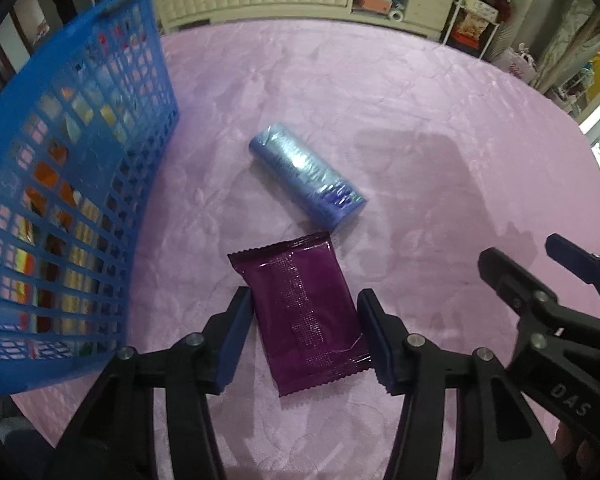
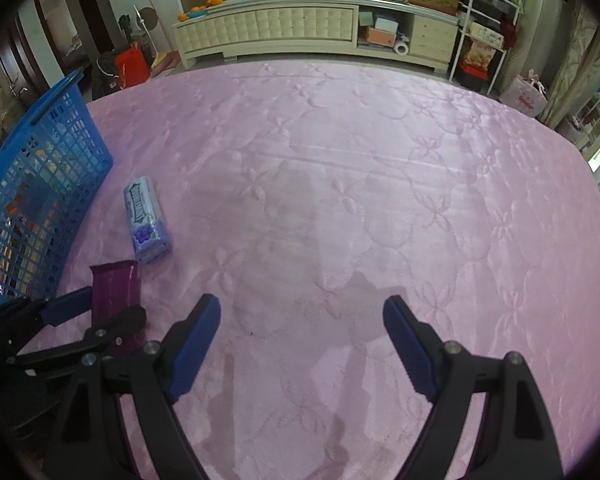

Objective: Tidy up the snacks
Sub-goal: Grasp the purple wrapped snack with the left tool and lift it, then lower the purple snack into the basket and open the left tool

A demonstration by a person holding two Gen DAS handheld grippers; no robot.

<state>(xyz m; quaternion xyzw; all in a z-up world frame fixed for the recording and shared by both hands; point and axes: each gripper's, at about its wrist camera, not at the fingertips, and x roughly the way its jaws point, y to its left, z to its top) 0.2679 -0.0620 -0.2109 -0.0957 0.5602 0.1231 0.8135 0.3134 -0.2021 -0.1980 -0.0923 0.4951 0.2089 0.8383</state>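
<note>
A dark purple snack packet [image 1: 300, 320] lies between the blue pads of my left gripper [image 1: 304, 294], and both pads press on its long edges. From the right wrist view the purple packet [image 2: 114, 280] sticks out past the left gripper [image 2: 112, 304]. A light blue roll-shaped snack pack [image 1: 308, 176] lies just beyond it on the pink quilt [image 1: 420, 120]. To the left stands a blue mesh basket [image 1: 72, 184] with several snacks inside. My right gripper [image 2: 302, 302] hovers open over bare quilt, right of the left one, with nothing between its fingers.
The blue basket [image 2: 40, 184] stands at the quilt's left edge, the blue pack [image 2: 146, 218] beside it. A cream cabinet [image 2: 300, 28] runs along the far side, with a white shelf rack [image 2: 480, 40] and bags at the right.
</note>
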